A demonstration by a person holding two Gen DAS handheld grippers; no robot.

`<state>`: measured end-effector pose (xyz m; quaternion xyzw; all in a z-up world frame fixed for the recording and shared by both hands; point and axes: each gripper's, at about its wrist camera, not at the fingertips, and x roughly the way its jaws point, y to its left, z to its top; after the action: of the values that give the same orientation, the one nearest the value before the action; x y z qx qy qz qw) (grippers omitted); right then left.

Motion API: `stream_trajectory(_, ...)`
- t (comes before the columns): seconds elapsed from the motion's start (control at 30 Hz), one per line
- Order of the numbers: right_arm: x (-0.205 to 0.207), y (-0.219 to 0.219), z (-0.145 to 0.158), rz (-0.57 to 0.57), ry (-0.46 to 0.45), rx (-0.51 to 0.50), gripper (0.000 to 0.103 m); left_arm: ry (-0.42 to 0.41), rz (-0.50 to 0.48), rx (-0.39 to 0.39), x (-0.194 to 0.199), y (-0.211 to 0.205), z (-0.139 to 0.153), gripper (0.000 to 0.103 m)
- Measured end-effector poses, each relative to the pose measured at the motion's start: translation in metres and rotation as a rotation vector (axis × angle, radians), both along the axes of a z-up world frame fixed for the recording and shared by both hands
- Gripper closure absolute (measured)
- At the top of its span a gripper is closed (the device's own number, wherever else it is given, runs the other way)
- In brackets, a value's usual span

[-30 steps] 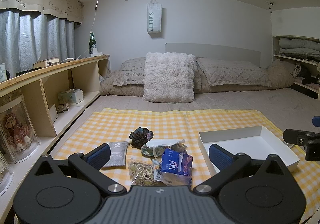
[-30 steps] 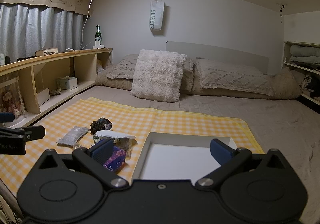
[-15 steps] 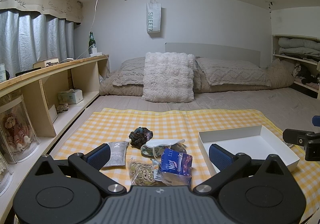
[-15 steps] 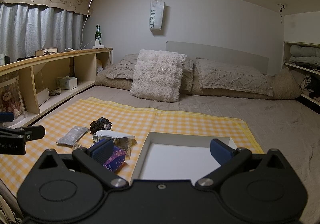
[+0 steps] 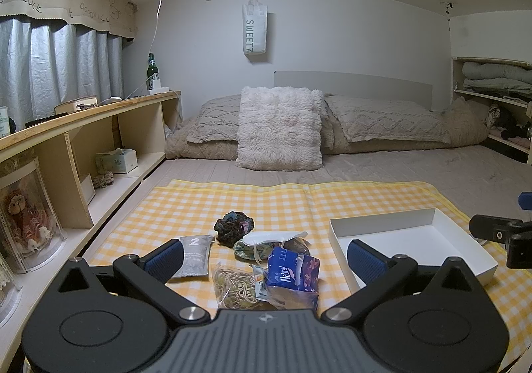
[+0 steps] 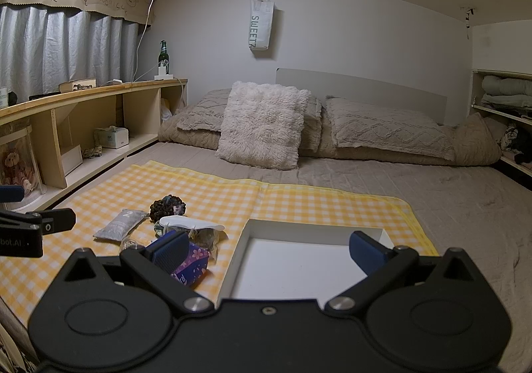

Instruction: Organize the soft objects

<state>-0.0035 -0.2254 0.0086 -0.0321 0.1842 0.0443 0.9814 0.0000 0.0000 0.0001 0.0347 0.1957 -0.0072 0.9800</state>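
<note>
A small pile of soft things lies on the yellow checked cloth (image 5: 199, 206): a blue tissue pack (image 5: 292, 273), a clear bag of tan cord (image 5: 232, 286), a grey pouch marked 2 (image 5: 194, 255), a dark knitted ball (image 5: 232, 228) and a white face mask (image 5: 274, 236). An empty white box (image 5: 459, 240) stands to their right. My left gripper (image 5: 266, 261) is open above the pile's near side. My right gripper (image 6: 271, 250) is open above the near edge of the white box (image 6: 299, 230), with the tissue pack (image 6: 194, 265) by its left finger.
Grey bedding, a fluffy cushion (image 5: 279, 128) and pillows lie beyond the cloth. A wooden shelf unit (image 5: 83, 127) runs along the left with a tissue box, a doll case and a bottle. Shelves with folded bedding stand at the right (image 5: 492, 80).
</note>
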Motion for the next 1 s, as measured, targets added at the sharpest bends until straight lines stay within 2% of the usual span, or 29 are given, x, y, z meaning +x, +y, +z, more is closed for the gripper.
stream_trajectory(1.0,-0.0013,0.0005,0.0022,0.000,0.001,-0.002,0.000,0.001,0.000,0.002,-0.0002,-0.0002,0.0000,0.000)
